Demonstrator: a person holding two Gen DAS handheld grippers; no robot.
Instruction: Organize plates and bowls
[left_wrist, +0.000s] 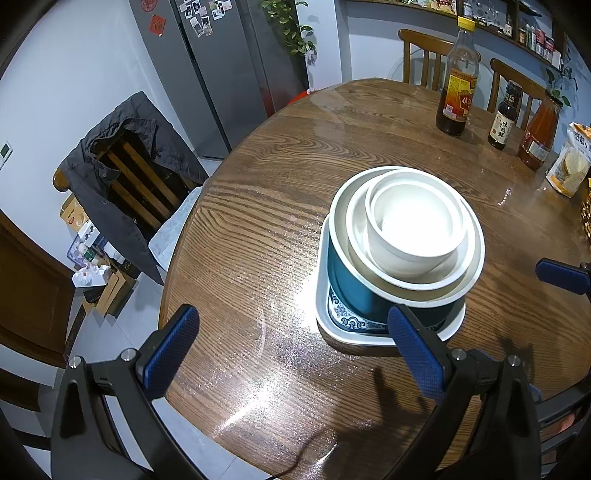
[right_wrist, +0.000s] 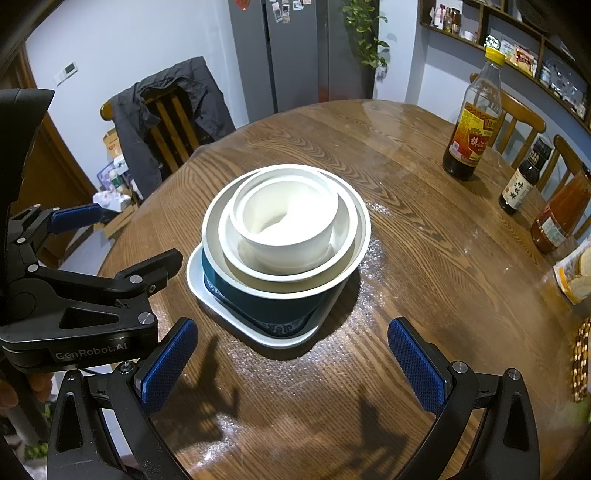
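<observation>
A stack of dishes stands on the round wooden table (left_wrist: 258, 221). A white square plate (left_wrist: 327, 325) lies at the bottom with a blue-patterned plate (left_wrist: 347, 317) on it. Above come a teal bowl (left_wrist: 354, 284), a white bowl (left_wrist: 469, 254) and a small white bowl (left_wrist: 413, 225), nested. My left gripper (left_wrist: 291, 350) is open just short of the stack, its right finger in front of the plates. My right gripper (right_wrist: 291, 363) is open too, hovering before the same stack (right_wrist: 284, 229) with nothing between its fingers. The left gripper (right_wrist: 140, 236) shows open at the stack's left.
Two dark sauce bottles (right_wrist: 472, 122) (right_wrist: 524, 177), a red sauce bottle (right_wrist: 561, 218) and a snack bag (right_wrist: 576, 273) stand at the table's right side. A woven mat (right_wrist: 581, 362) lies by the right edge. A chair with a dark jacket (right_wrist: 166, 110) stands beyond the table, left.
</observation>
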